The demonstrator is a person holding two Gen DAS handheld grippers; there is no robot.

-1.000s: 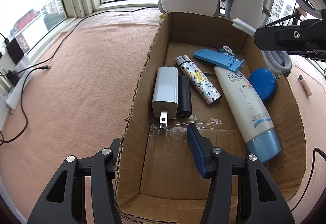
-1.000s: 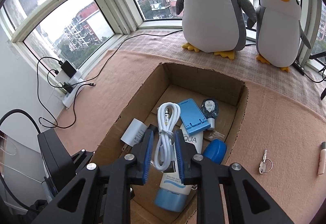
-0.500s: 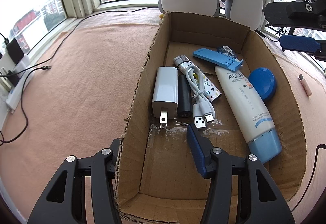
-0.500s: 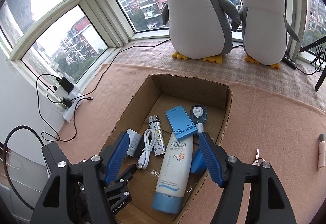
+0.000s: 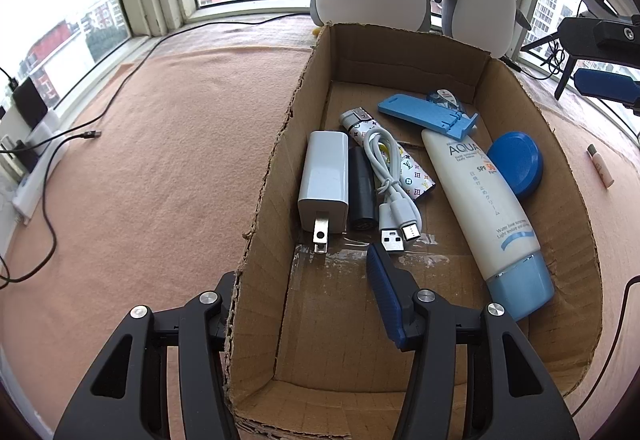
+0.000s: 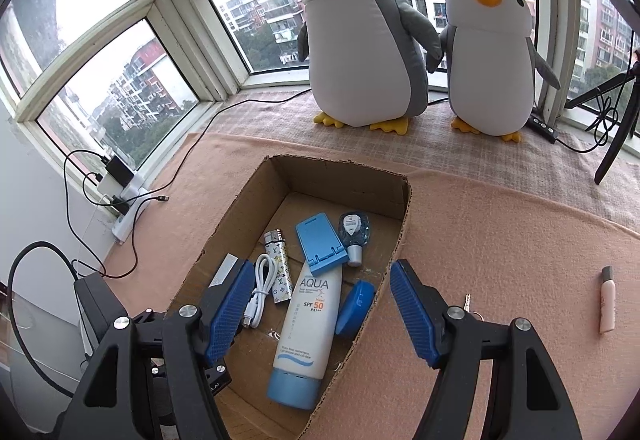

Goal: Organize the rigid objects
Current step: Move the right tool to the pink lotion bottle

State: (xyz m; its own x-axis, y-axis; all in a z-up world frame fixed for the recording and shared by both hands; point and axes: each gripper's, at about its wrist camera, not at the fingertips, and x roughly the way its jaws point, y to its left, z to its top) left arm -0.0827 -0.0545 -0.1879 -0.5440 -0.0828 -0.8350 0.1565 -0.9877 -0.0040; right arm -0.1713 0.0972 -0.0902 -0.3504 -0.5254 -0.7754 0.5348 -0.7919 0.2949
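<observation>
- White cable [image 5: 390, 180] lies coiled inside the cardboard box [image 5: 576, 224], across the patterned lighter [image 5: 404, 168].
- Right gripper [image 6: 320, 316] hangs spread wide, empty — cable at its 11 o'clock.
- Left gripper [image 5: 304, 304] straddles the box wall, jaws apart.

A home is shown, in the bay-window corner of a flat high above the street. Apartment blocks [image 6: 276, 12] are seen through the white-framed panes. Two plush penguins [image 6: 360, 40] are stood on the checked sill cover [image 6: 500, 168], a pink carpet [image 5: 160, 160] is spread below, and a power strip [image 6: 128, 196] is tucked under the window.
</observation>
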